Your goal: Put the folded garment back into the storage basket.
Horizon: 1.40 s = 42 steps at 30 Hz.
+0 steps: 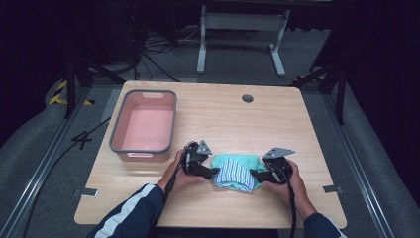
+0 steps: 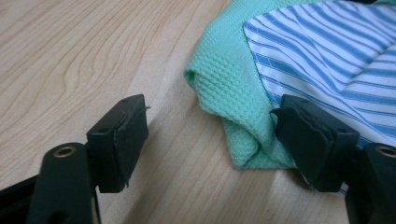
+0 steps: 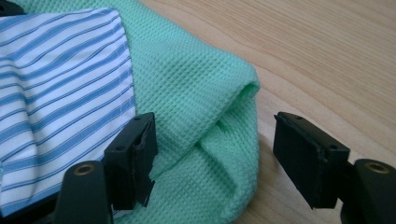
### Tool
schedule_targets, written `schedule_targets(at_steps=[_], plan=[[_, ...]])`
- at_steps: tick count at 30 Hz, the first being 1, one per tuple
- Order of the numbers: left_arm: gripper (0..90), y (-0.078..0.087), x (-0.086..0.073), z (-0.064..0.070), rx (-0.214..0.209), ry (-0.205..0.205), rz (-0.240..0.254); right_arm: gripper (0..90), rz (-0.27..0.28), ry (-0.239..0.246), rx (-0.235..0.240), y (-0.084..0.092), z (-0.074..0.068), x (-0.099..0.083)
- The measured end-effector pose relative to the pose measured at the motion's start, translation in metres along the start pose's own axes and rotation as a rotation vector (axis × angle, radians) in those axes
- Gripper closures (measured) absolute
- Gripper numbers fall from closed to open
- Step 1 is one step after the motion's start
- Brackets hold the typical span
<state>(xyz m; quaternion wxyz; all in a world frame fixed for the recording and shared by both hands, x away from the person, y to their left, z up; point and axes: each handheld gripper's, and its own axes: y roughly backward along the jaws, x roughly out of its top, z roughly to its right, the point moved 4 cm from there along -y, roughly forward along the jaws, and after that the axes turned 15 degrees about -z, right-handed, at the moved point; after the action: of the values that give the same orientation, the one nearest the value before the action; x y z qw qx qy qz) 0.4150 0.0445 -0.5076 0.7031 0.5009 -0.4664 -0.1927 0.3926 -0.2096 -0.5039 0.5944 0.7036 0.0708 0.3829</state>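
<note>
Two hand-held grippers flank a folded cloth bundle on the wooden bench [image 1: 297,129]: the left gripper [image 1: 214,172] and right gripper [image 1: 253,174] stand open, each straddling an edge of the green waffle-weave cloth [image 1: 247,161] under the blue-striped cloth [image 1: 233,172], beside a pink bin [image 1: 115,134].

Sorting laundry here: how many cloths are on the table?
2: a green cloth between the grippers, and a striped cloth on top of it. More may be hidden underneath.

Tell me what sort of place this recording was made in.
Probably a lab or studio set up for recording: a lone light wooden table on grey carpet, dark curtains around it, loose black cables on the floor and a grey metal stand behind.
</note>
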Motion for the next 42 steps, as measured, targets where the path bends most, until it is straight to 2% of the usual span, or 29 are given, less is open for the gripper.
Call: schedule_targets(at_steps=[1, 4, 5, 6, 7, 11, 12, 14, 15, 16, 17, 20, 24, 27, 32, 42], plan=[[25.1, 0.0, 0.0, 0.0, -0.001, 0.0, 0.001, 32.3, 0.006, -0.01, 0.017, -0.001, -0.001, -0.001], [25.1, 0.0, 0.0, 0.001, 0.012, 0.0, -0.001, 34.2, 0.01, -0.003, 0.022, -0.001, -0.001, -0.001], [26.1, -0.001, 0.0, 0.003, 0.016, 0.0, 0.003, 39.6, 0.009, 0.004, 0.026, 0.0, -0.003, -0.001], [26.1, -0.001, 0.0, 0.004, 0.016, 0.006, 0.006, 39.6, 0.009, 0.004, 0.026, 0.0, -0.003, -0.001], [28.5, 0.0, 0.0, 0.005, 0.017, -0.001, 0.006, 43.7, 0.007, 0.014, 0.035, 0.001, -0.005, -0.001], [34.2, 0.001, 0.0, 0.007, 0.006, -0.008, -0.002, 48.5, -0.001, 0.016, 0.033, 0.002, -0.006, 0.0], [43.6, 0.002, 0.0, 0.008, 0.001, -0.022, 0.005, 53.5, -0.004, 0.021, 0.04, 0.002, -0.008, 0.0], [51.7, 0.002, 0.0, 0.011, -0.015, -0.031, 0.004, 56.5, -0.005, 0.024, 0.044, 0.003, -0.009, 0.0], [55.7, 0.001, 0.001, 0.014, -0.027, -0.033, 0.01, 62.4, -0.006, 0.033, 0.051, 0.003, -0.012, 0.001], [58.9, 0.001, 0.001, 0.014, -0.027, -0.033, 0.01, 62.4, -0.006, 0.033, 0.051, 0.003, -0.012, 0.001], [58.9, 0.001, 0.001, 0.015, -0.036, -0.043, 0.01, 65.2, -0.006, 0.036, 0.054, 0.003, -0.013, 0.001], [67.0, 0.001, 0.001, 0.017, -0.058, -0.04, 0.014, 71.1, -0.01, 0.044, 0.062, 0.004, -0.015, 0.001], [72.2, 0.002, 0.001, 0.017, -0.065, -0.047, 0.004, 76.6, -0.004, 0.04, 0.08, 0.004, -0.016, 0.001], [76.7, 0.002, 0.002, 0.019, -0.068, -0.047, 0.009, 79.6, -0.001, 0.034, 0.086, 0.004, -0.016, 0.0], [81.9, 0.004, 0.004, 0.023, -0.03, -0.094, -0.021, 82.3, -0.005, 0.04, 0.086, 0.005, -0.017, 0.001], [82.5, 0.016, 0.008, 0.022, -0.034, -0.094, -0.013, 82.6, 0.029, 0.048, 0.093, 0.018, -0.018, 0.005]])
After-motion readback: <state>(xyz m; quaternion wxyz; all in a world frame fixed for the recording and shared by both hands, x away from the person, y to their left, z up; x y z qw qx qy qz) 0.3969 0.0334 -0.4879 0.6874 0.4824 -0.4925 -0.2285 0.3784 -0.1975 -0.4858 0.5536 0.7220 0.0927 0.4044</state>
